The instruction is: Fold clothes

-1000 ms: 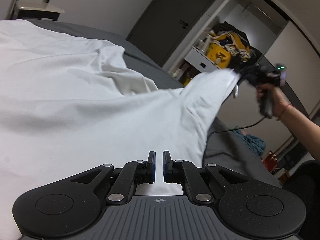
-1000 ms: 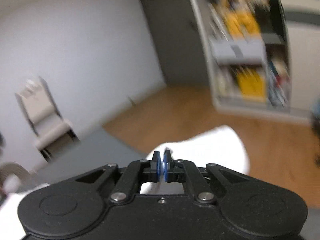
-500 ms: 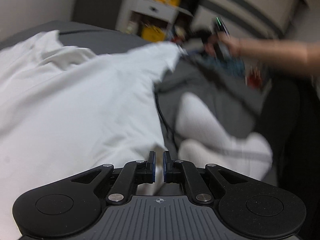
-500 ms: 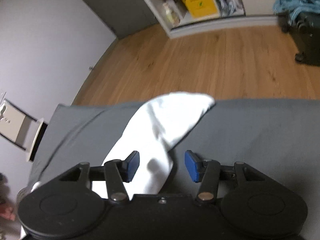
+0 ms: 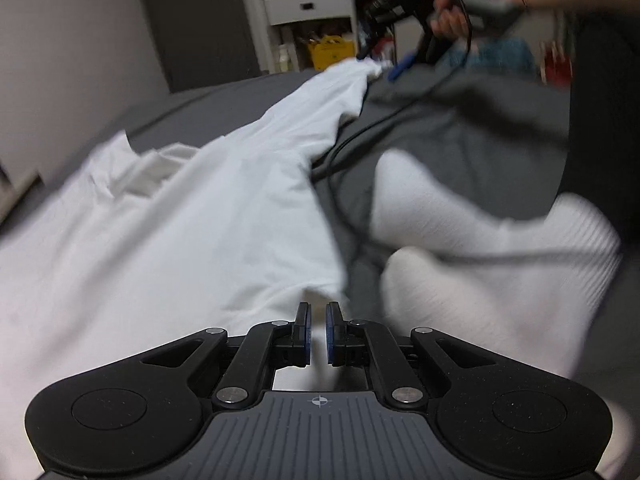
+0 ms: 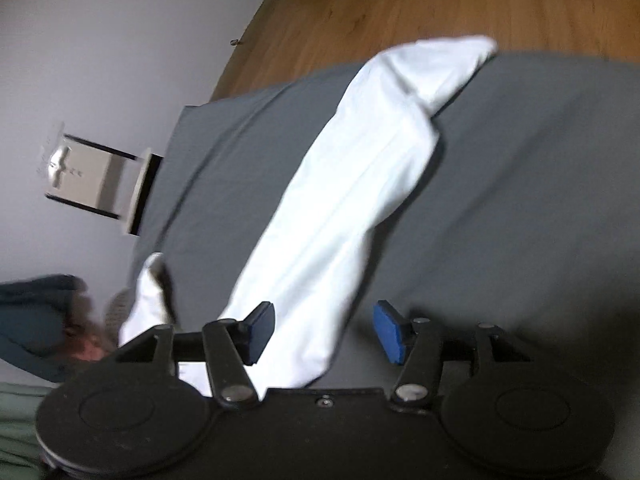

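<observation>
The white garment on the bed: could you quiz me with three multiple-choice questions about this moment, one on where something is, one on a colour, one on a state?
1. Where does the white garment lie?
A. on the wooden floor
B. on the grey bed cover
C. on a shelf

2. What colour are the pads on the right gripper fingers?
A. blue
B. red
C. yellow

3. How do the two grippers stand?
A. both wide open
B. left gripper closed on the cloth, right open
C. right closed on the cloth, left open

Answers:
1 B: the cloth stretches across the grey cover, with the floor beyond the bed's edge.
2 A: both pads show blue in the right wrist view.
3 B: white cloth sits between the nearly closed left fingers, while the right fingers stand far apart.
</observation>
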A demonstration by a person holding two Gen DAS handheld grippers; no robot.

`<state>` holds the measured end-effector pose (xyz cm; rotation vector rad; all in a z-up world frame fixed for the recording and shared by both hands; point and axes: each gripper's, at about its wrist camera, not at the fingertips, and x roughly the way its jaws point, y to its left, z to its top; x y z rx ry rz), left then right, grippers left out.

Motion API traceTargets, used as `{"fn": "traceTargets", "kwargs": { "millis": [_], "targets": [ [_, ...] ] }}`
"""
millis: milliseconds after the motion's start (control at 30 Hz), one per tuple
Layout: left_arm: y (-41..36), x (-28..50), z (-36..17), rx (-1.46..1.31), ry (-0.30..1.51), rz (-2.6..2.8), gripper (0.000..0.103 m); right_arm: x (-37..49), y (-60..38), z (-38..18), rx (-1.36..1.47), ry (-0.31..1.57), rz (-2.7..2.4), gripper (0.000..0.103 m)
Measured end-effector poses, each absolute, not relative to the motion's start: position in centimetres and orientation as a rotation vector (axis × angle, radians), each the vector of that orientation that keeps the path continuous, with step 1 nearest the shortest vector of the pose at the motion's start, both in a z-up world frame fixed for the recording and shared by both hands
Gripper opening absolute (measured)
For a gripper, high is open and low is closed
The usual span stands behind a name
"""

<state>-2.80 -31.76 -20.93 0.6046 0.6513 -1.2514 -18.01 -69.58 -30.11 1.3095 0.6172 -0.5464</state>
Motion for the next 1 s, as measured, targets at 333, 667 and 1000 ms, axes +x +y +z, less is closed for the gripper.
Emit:
{"fn": "traceTargets", "kwargs": {
  "millis": [333,667,1000],
  "targets": [
    [-30.9,-2.5,-20.8,0.180,0.884,-0.960,0.078,-18.3,-70.2,-30.3,1.380,0.559,-0.476,0.057],
    [-32.1,-1.2,-24.6,-0.053,1.050,-0.804,0.028,-18.9,-71.0,-31.0,1.381,0.545,-0.551,0.058],
    [-30.9,-0.7,-24.4,-0.154,1.044,-0.807,0.001,-20.3,-75.8,-33.2,1.313,0.373,-0.702,0.052]
  ]
}}
